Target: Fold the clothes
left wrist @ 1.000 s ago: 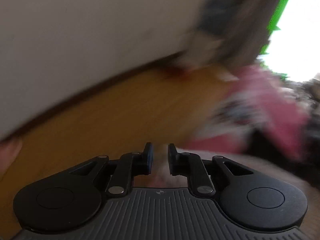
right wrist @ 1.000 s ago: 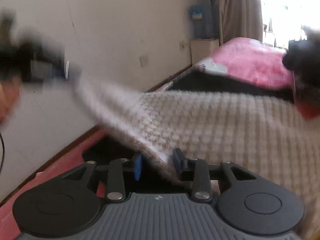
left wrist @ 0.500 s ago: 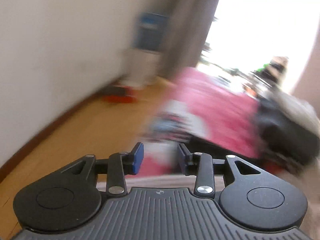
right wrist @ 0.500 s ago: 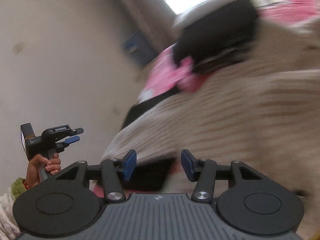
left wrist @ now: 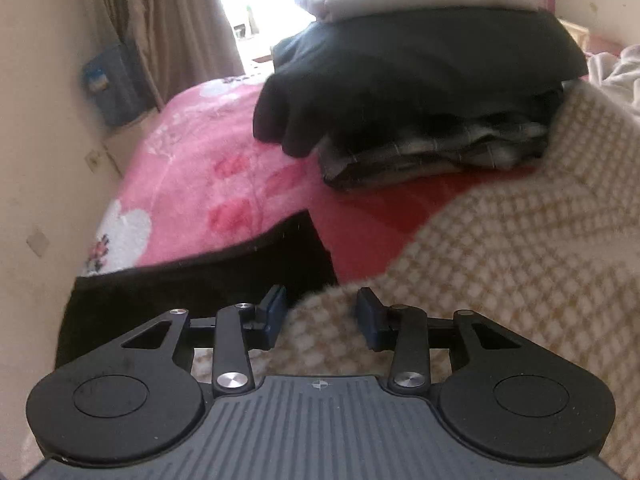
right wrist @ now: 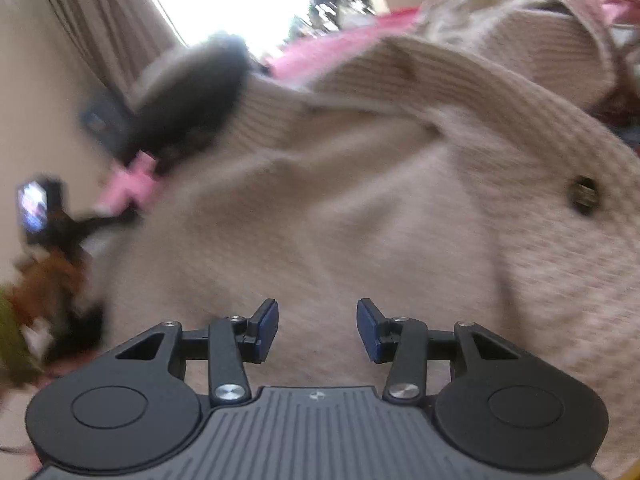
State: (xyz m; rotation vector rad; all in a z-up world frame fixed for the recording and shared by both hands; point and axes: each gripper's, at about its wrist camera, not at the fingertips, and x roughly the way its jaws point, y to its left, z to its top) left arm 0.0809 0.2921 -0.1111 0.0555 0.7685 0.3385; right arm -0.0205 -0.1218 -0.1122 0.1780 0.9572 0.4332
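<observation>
A beige knit cardigan [left wrist: 500,264] lies spread on the bed. In the left wrist view its edge sits between the open jaws of my left gripper [left wrist: 322,312], not pinched. In the right wrist view the cardigan [right wrist: 360,208] fills the frame, with its ribbed band and a dark button [right wrist: 583,199]. My right gripper [right wrist: 318,330] is open just above the knit, holding nothing. The other gripper [right wrist: 52,220] and the hand holding it show blurred at the left edge.
A stack of folded clothes [left wrist: 420,92], dark on top and plaid below, sits on the pink floral blanket [left wrist: 192,184]. A black cloth [left wrist: 192,284] lies at the bed's near edge. A wall, curtain [left wrist: 168,20] and bright window are beyond.
Both grippers let go of the cardigan and opened wide. The cardigan dropped from being held up to lying on the bed. Both cameras swung toward the bed.
</observation>
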